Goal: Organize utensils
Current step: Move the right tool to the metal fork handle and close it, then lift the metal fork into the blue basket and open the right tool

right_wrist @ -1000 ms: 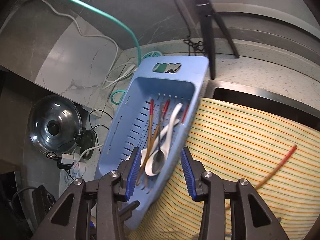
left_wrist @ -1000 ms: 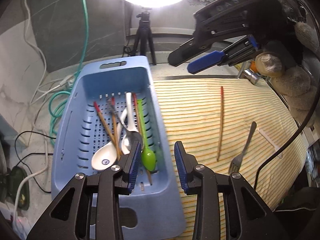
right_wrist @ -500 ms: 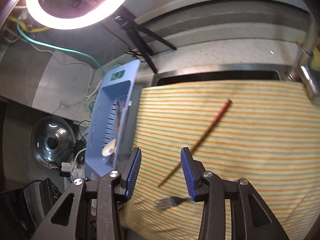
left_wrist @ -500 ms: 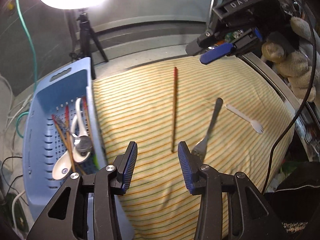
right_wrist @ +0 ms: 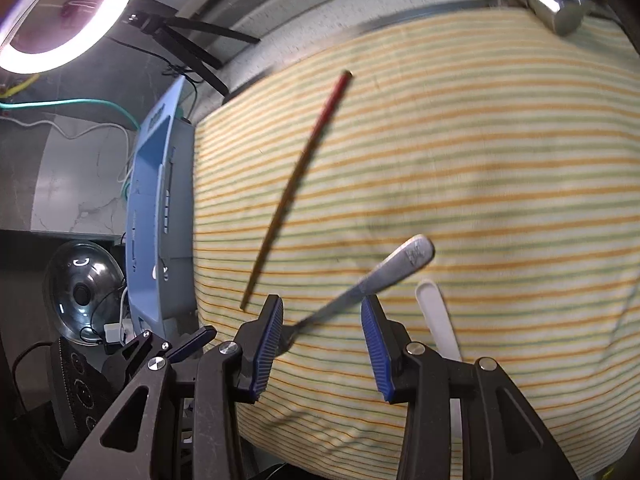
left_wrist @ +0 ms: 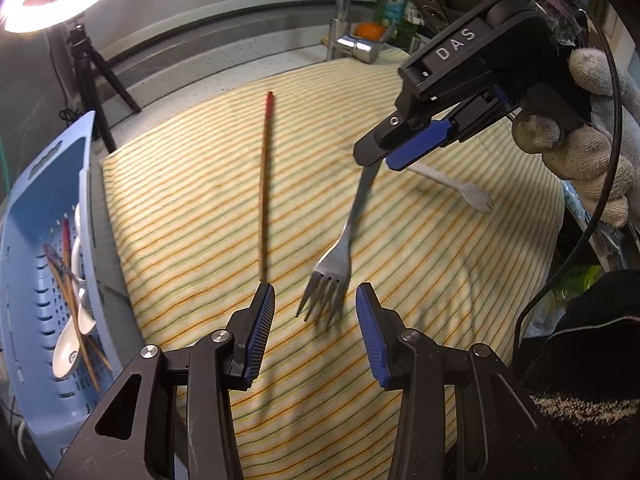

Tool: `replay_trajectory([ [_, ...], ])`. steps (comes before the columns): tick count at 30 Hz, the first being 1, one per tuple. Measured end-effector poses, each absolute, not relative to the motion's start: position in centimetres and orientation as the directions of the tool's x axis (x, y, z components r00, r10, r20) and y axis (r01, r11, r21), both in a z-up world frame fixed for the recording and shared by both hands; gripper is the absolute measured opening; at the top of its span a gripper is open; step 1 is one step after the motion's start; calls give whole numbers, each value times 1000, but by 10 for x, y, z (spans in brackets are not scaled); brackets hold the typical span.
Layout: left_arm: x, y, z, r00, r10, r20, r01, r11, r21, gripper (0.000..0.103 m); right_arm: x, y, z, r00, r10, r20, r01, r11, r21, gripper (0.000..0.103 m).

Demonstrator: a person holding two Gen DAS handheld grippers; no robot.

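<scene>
A metal fork point(left_wrist: 348, 236) lies on the striped cloth point(left_wrist: 420, 280), tines toward me. My left gripper point(left_wrist: 314, 308) hovers open just over the tines, its pads clear of them on both sides. My right gripper point(left_wrist: 384, 156), held by a gloved hand, hangs over the fork's handle end. In the right wrist view the fork handle point(right_wrist: 400, 264) runs between the open pads of my right gripper point(right_wrist: 322, 312) without touching them. A red-tipped chopstick point(left_wrist: 264, 184) point(right_wrist: 300, 172) lies left of the fork. A white plastic fork point(left_wrist: 460, 186) point(right_wrist: 434, 312) lies to its right.
A blue slotted basket point(left_wrist: 24, 240) point(right_wrist: 156, 200) with spoons and chopsticks stands off the cloth's left edge. Behind are a ring light on a tripod point(left_wrist: 92, 72) and a chrome tap point(left_wrist: 352, 46). A glass pot lid point(right_wrist: 80, 292) and cables lie beyond the basket.
Both grippers have swung right from over the basket to above the cloth and dropped toward the metal fork. My left gripper's jaws stand a little wider than a second ago.
</scene>
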State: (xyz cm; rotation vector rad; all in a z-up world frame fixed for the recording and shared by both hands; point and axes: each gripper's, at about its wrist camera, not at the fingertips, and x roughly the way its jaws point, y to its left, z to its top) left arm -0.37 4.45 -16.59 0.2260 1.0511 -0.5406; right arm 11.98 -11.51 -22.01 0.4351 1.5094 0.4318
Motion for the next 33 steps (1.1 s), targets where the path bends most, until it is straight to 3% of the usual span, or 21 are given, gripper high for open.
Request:
replay_trajectory([
  [10,2,41,-179,348,-326,-879,556,827,-86,41,120,-104,-245,-16,556,-831,95,828,553,37],
  [22,-3,42,-190,358,-366,-859,566,817,-112,41,123,-92,-244,8,518,-855,93,851,517,37],
  [27,-15,34,-190,397,-374,-838,579,810,-88,23,121,-86,-243,23,484,-875,81,871,484,37],
  [33,-22,34,-189,409,-412,-814,570,812,-125,22,118,-74,-238,45,413,-910,31,910,414,36],
])
